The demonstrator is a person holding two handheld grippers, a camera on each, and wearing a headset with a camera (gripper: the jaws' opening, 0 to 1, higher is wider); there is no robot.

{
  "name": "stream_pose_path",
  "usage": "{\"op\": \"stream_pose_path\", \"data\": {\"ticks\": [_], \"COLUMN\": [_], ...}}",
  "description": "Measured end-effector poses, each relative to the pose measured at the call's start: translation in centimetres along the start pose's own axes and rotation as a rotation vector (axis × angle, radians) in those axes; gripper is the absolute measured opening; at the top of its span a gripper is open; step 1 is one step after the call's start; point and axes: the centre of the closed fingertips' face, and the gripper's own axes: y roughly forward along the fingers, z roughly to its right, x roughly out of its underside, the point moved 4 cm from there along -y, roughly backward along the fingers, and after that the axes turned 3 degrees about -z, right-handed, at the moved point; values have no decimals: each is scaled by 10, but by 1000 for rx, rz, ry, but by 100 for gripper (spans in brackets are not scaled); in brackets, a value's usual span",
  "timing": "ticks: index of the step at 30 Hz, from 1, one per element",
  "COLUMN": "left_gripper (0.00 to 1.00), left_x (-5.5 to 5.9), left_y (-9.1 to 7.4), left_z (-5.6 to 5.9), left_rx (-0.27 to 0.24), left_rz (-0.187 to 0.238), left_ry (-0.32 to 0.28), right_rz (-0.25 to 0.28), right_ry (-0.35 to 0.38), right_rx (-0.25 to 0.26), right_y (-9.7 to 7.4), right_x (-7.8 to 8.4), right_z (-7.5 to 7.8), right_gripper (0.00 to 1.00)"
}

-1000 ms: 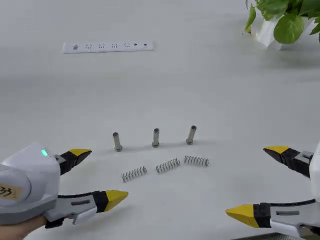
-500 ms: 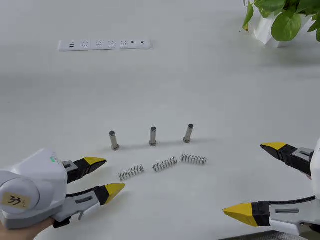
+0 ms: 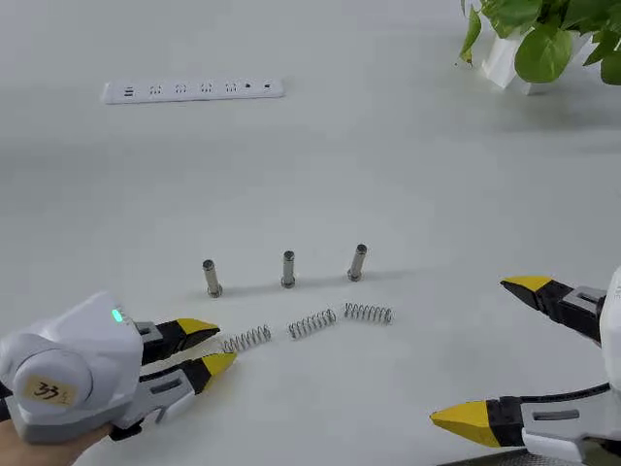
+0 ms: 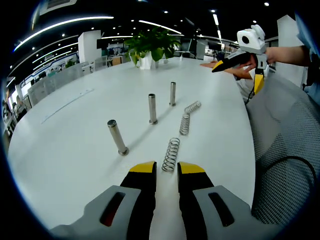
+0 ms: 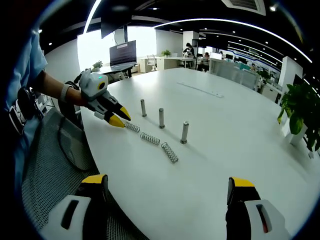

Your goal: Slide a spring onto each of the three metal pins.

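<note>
Three metal pins stand upright in a row on the white table: left pin (image 3: 212,279), middle pin (image 3: 288,270), right pin (image 3: 357,263). In front of them lie three springs: left spring (image 3: 245,339), middle spring (image 3: 311,323), right spring (image 3: 368,313). My left gripper (image 3: 209,346) is low at the left spring's near end, its jaws narrowed to a small gap. In the left gripper view that spring (image 4: 171,154) lies just ahead of the left gripper (image 4: 167,170), with nothing between the tips. My right gripper (image 3: 488,350) hovers wide open at the right, holding nothing.
A white power strip (image 3: 194,90) lies far back on the left. A potted plant (image 3: 543,39) stands at the back right corner. The table's near edge runs just below both grippers, with a mesh chair (image 4: 290,150) beside it.
My left gripper has moved forward and right to the left spring's end, and its jaws have narrowed. The right gripper has stayed about where it was, still wide open.
</note>
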Motion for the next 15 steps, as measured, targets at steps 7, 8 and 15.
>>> {"op": "stream_pose_path", "data": {"ticks": [7,8,15], "left_gripper": [10,10,8], "left_x": [1,1,4], "left_y": [3,4,6], "left_z": [0,0,2], "left_rx": [9,9,26], "left_rz": [-10,-12,-27], "left_ry": [7,11,31], "right_rz": [-5,-6,-4], "right_ry": [8,7,8], "right_rx": [4,5,6], "right_y": [-2,-3,-2], "right_x": [3,4,3], "right_z": [2,2,3], "right_gripper": [99,99,99]}}
